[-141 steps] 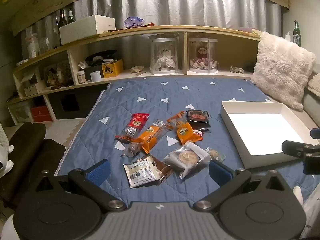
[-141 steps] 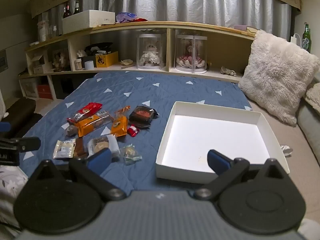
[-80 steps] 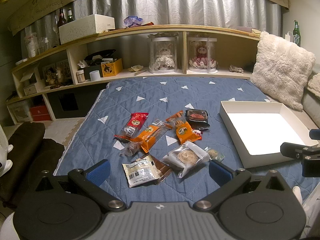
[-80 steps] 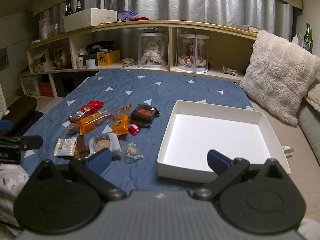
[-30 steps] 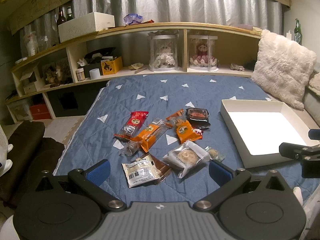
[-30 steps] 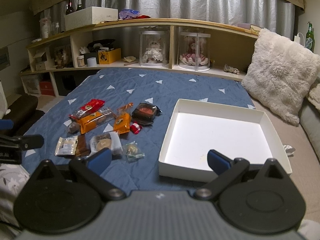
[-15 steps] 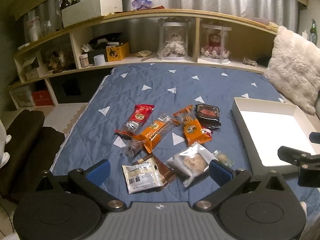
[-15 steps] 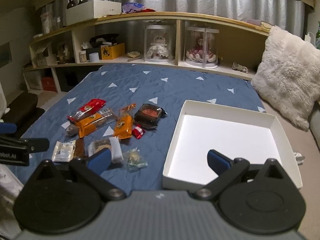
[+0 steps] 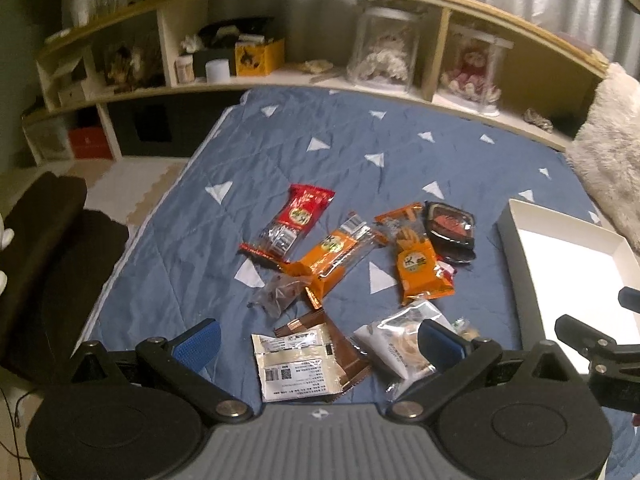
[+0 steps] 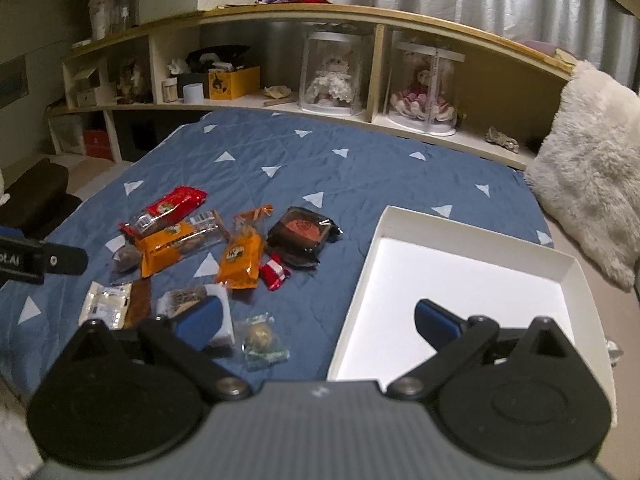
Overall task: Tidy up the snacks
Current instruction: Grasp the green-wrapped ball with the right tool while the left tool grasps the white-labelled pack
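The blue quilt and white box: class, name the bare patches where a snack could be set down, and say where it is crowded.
The white box is bare inside. The blue quilt is free between the snack pile and the shelf, and in a strip between the dark tray snack and the box. It is crowded where the orange packets and red packet overlap. Both the left gripper and right gripper are open.

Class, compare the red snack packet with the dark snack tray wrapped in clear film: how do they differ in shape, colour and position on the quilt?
The red snack packet is long, narrow and flat; the dark snack tray is squat, boxy and raised. The packet is bright red with a clear window; the tray is black with a reddish round top. The packet lies farthest from the white box; the tray lies nearest it. Both rest untouched on the blue quilt.
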Demonstrator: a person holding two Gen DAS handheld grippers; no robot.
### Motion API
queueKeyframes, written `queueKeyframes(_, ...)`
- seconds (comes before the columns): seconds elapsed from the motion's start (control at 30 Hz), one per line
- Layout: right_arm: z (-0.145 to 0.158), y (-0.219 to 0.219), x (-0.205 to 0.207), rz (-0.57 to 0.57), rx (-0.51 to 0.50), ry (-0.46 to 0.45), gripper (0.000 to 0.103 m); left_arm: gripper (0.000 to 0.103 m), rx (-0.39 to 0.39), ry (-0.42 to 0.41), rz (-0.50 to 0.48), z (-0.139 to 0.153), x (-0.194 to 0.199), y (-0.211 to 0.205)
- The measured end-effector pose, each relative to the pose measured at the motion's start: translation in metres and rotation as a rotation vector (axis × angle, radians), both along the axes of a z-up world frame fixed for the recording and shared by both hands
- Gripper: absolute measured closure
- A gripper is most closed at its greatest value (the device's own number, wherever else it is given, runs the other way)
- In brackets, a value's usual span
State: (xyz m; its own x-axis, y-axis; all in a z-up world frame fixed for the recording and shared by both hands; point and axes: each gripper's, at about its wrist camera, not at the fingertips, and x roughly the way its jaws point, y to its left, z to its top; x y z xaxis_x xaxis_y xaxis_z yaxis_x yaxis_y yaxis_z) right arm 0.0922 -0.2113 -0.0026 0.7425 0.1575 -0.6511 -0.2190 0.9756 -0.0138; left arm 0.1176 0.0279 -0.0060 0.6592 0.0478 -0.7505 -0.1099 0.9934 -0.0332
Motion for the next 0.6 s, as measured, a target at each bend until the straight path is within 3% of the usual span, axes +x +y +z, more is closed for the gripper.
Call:
queueKeyframes(0.27,-0.011,0.011,0.038,0.041,-0.026,0.036,0.000,0.000,0.000,0.088,0.049,-0.011,0.038,0.012)
queueKeyframes(0.6,-0.042,0.034,0.071,0.153,-0.144,0.081,0.000,0.000,-0.002,0.293,0.118,-0.054,0.079,0.026)
